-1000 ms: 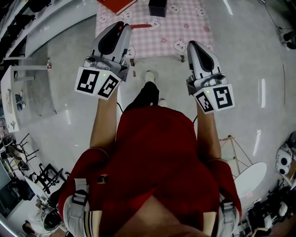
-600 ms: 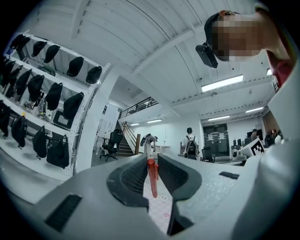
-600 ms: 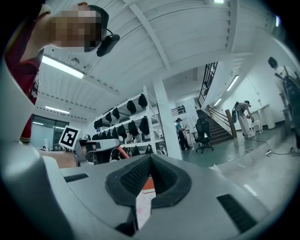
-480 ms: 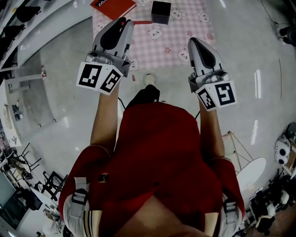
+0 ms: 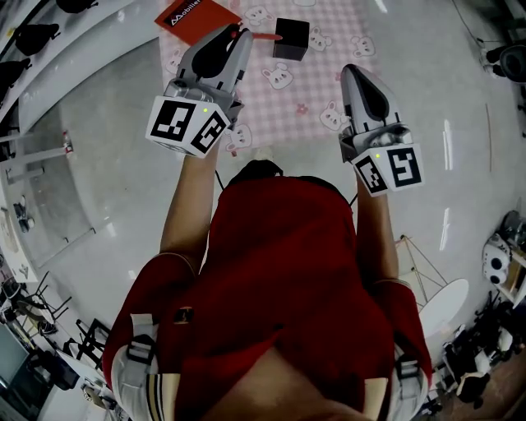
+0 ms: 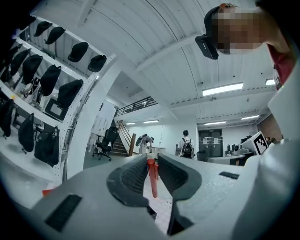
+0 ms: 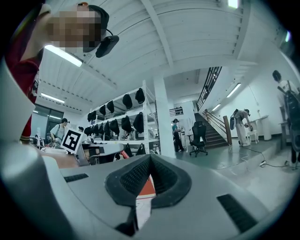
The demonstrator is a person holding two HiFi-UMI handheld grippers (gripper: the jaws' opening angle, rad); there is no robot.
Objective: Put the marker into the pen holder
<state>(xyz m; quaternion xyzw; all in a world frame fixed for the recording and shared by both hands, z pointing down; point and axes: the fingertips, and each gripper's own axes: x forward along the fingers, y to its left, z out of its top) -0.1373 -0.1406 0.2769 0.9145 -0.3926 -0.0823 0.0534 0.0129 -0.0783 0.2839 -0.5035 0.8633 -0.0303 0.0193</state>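
The red marker [image 6: 151, 179] is sitting pinched in the left gripper [image 5: 237, 39], just beside the black pen holder [image 5: 291, 38] and apparently not yet over it. The carry is now calling for alignment above its opening. The right gripper [image 7: 149, 161] is hanging pressed together, empty.

marker [image 6: 152, 180] red | pen holder [image 5: 291, 39] black | tablecloth [image 5: 316, 78] pink check, white rabbits | book [image 5: 196, 15] red

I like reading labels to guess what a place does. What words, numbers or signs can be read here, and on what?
Flat red board on the pink checked cloth: white lettering, too blurred to read surely.
Left gripper's cube, right gripper's cube: black-and-white square patterns, no letters.
Dark sign by the white pillar, right gripper view: too small to read.
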